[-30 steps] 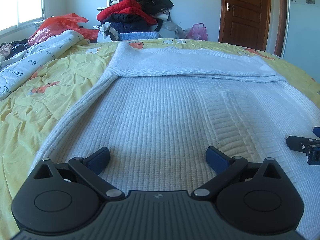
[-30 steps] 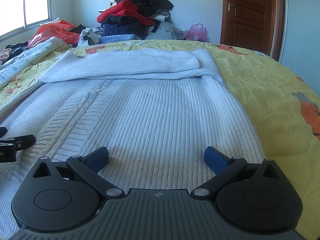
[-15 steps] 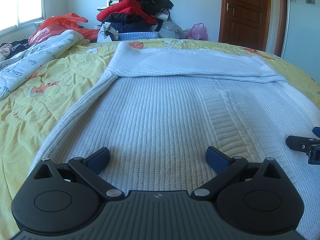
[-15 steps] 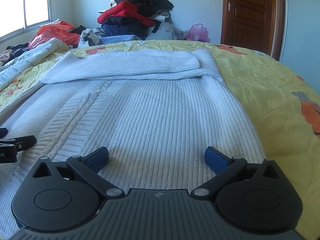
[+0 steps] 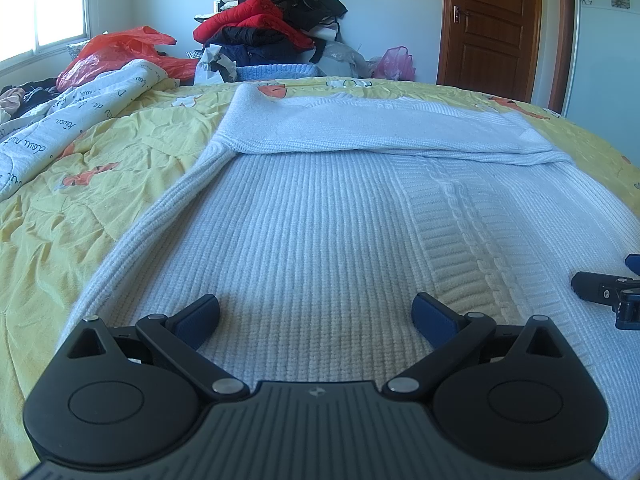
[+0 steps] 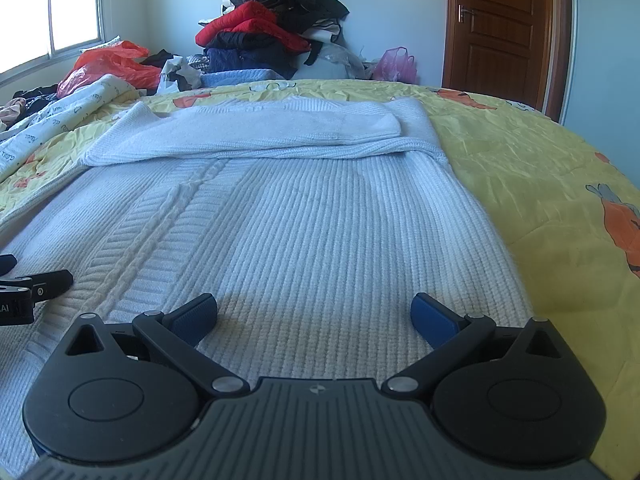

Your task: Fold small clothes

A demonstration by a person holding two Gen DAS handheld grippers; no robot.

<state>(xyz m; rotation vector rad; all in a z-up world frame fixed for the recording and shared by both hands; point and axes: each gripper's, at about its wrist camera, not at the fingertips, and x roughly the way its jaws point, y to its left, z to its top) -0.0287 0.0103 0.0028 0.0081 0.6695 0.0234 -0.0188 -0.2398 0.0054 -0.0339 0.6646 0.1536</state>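
A pale blue-white ribbed knit sweater (image 5: 320, 216) lies flat on the yellow bedspread (image 5: 60, 216), with its sleeves folded across the far end (image 5: 360, 132). It also shows in the right wrist view (image 6: 312, 216). My left gripper (image 5: 316, 316) is open and empty, low over the sweater's near left part. My right gripper (image 6: 314, 314) is open and empty, low over the near right part. Each gripper's fingers show at the edge of the other's view: the right one in the left wrist view (image 5: 600, 288), the left one in the right wrist view (image 6: 40, 284).
A white printed quilt (image 5: 60, 128) lies at the left of the bed. A pile of red and dark clothes (image 5: 272, 28), an orange plastic bag (image 5: 116, 48) and a pink bag (image 5: 394, 62) stand beyond the bed. A brown door (image 5: 492, 24) is at the back right.
Nearly nothing differs. The right wrist view has shifted very slightly; both grippers stay open over the sweater.
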